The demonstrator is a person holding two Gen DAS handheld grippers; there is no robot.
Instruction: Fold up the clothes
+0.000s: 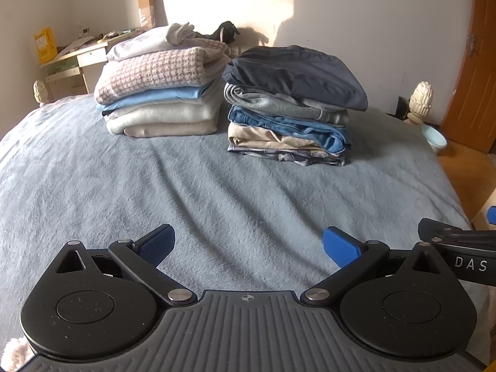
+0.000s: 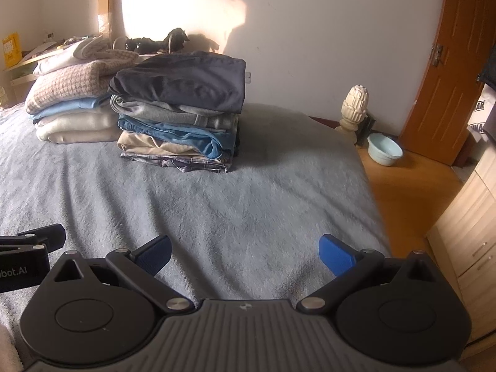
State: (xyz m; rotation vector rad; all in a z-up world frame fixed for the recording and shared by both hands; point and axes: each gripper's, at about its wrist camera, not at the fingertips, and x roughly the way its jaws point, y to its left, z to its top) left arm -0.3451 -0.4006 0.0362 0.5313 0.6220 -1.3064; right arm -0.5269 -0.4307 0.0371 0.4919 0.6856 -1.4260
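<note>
Your left hand-held gripper (image 1: 248, 245) hovers over the grey-blue blanket (image 1: 217, 204) on the bed, its blue pads spread wide with nothing between them. Your right hand-held gripper (image 2: 245, 249) is just beside it at 3 o'clock, spread equally wide and empty too. Out toward 12 o'clock, well apart from both, two stacks of folded clothes sit side by side on the blanket. The left stack (image 1: 161, 93) has a pink-checked knit over light blue and cream layers, with loose pale pieces on top. The right stack (image 1: 291, 105) is topped by a navy garment, then grey, denim, tan and plaid. Behind them lies something dark, perhaps a figurine; the glare makes it hard to tell. At 2 o'clock a pale blue bowl (image 2: 384, 148) sits on the wooden floor near a carved bedpost (image 2: 353, 108)
</note>
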